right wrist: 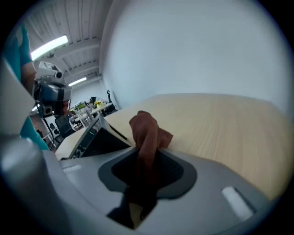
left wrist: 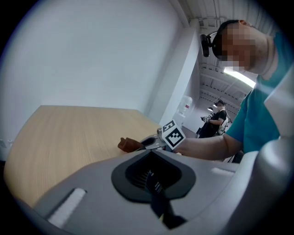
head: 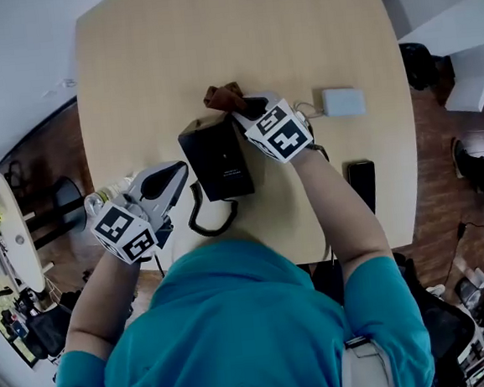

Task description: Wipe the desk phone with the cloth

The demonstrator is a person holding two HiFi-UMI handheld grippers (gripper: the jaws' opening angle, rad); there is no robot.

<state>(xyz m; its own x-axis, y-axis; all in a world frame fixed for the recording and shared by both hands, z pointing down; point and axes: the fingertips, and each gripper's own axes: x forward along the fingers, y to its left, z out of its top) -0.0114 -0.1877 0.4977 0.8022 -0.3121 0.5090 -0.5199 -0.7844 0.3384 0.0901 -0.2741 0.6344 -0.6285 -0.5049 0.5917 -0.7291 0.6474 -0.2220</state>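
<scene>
Here the right gripper (head: 243,109) pinches the cloth (head: 222,96) beside the desk phone (head: 216,159).

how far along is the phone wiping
Done: the right hand-held gripper is shut on the brown cloth. In hand: cloth at the desk phone's far end. Left: wiping its top; no sign what's wiped. The left hand-held gripper is shut, empty, off the phone.
</scene>
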